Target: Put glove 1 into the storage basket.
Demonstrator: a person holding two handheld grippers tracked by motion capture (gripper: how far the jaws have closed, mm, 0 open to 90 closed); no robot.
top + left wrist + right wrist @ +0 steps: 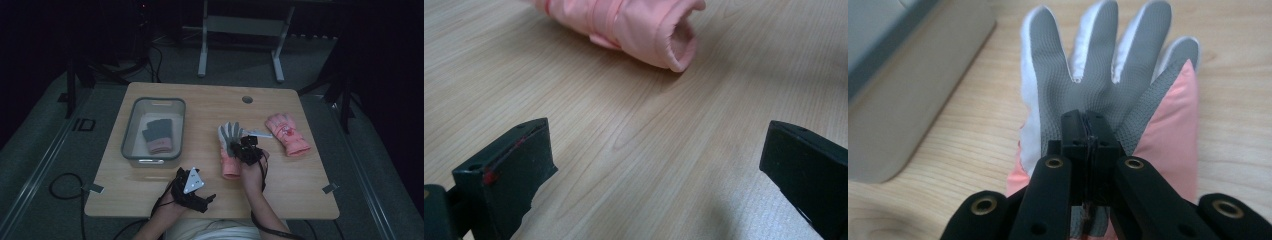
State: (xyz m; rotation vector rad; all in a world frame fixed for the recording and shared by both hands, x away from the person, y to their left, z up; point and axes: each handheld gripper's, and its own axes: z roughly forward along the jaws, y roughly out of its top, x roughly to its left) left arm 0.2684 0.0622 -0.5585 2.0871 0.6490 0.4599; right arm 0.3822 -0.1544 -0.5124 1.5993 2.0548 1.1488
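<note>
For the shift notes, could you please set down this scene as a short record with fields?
surface: wooden table
right gripper: jaws shut, over the palm of the grey-palmed pink glove; whether fabric is pinched cannot be told
left gripper: jaws open, nothing between them, low over the table near that glove's cuff
second pink glove: lies apart, toward the table's right side
grey bin: on the left, holding a dark grey glove with a pink cuff
</note>
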